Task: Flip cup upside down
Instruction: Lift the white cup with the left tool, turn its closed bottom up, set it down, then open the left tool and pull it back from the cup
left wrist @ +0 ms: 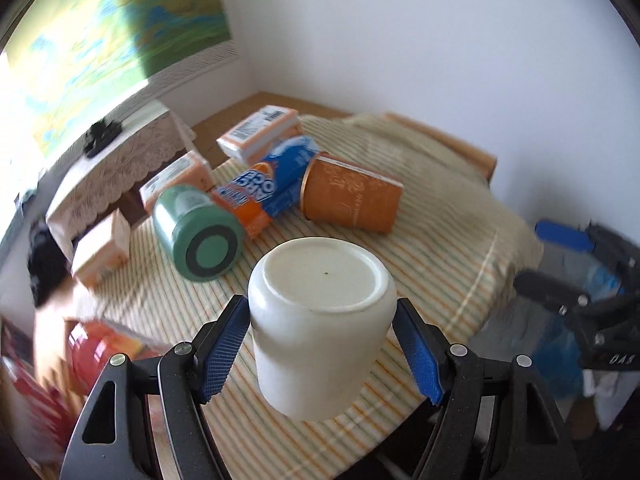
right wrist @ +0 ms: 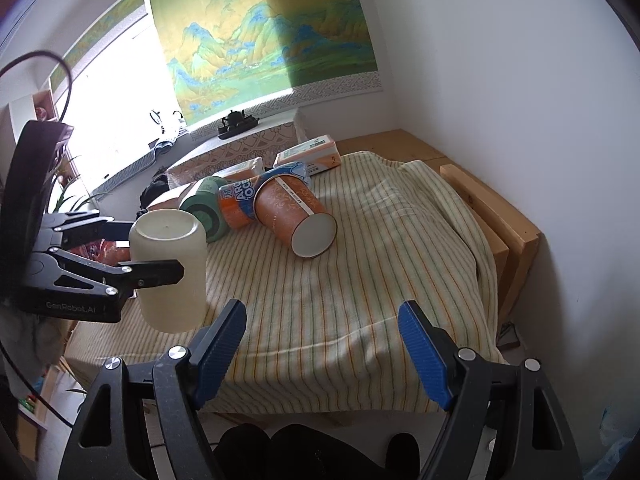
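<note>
Left gripper [left wrist: 322, 346] fingers [left wrist: 224, 344] clamp inverted white cup [left wrist: 320, 320]; right gripper [right wrist: 322, 350] spread, empty.

left cam: on left gripper [left wrist: 320, 344], looks fwd+down along its fingers, tilted; very close to cup [left wrist: 320, 320], which fills lower centre betw the blue pads [left wrist: 224, 348].
left cam far field: table [left wrist: 440, 272] edge, clutter behind cup, wall corner; right gripper [left wrist: 580, 304] at right edge.
right cam: on right gripper [right wrist: 322, 352], further back + higher, faces across table [right wrist: 360, 300] toward scroll [right wrist: 260, 36] wall and window.
right cam side: left gripper [right wrist: 160, 268] seen side-on at left w/ cup [right wrist: 170, 272].
overlap: cup, striped cloth, paper cup [left wrist: 348, 196] [right wrist: 296, 216], green can [left wrist: 196, 232] [right wrist: 206, 208], boxes, scroll [left wrist: 100, 52].
blur: left cam edges smeared; right cam sharp.
</note>
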Action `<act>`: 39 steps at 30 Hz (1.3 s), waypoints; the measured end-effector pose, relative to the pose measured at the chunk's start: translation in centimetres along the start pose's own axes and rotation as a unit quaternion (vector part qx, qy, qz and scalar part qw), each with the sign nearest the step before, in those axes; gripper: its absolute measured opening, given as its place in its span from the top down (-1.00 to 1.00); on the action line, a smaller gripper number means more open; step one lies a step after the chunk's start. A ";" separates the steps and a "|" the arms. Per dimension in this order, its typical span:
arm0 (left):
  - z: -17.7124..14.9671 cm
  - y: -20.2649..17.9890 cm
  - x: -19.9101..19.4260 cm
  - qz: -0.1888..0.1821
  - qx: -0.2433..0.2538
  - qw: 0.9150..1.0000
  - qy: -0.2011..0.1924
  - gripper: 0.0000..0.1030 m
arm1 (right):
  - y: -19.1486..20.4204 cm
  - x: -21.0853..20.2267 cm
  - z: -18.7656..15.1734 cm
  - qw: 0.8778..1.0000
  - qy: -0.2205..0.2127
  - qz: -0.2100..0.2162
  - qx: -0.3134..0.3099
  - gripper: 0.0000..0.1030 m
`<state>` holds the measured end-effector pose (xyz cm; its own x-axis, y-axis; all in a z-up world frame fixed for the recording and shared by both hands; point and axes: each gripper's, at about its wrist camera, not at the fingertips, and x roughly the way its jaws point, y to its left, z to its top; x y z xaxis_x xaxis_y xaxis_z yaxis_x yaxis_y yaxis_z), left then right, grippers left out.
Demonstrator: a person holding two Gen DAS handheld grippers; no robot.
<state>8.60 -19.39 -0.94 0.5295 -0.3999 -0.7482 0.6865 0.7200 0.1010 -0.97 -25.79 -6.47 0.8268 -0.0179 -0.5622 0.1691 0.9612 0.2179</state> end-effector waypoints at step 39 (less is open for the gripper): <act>-6.6 3.9 -3.2 0.014 -0.090 0.993 -0.073 -0.75 | 6.1 0.2 -0.2 0.998 -0.008 -0.004 -0.061 -0.46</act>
<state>6.29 -11.53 -2.44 0.6226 -0.4461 -0.6429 0.5767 0.8169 -0.0083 0.12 -19.92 -5.40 0.8346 -0.0289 -0.5501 0.1092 0.9875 0.1138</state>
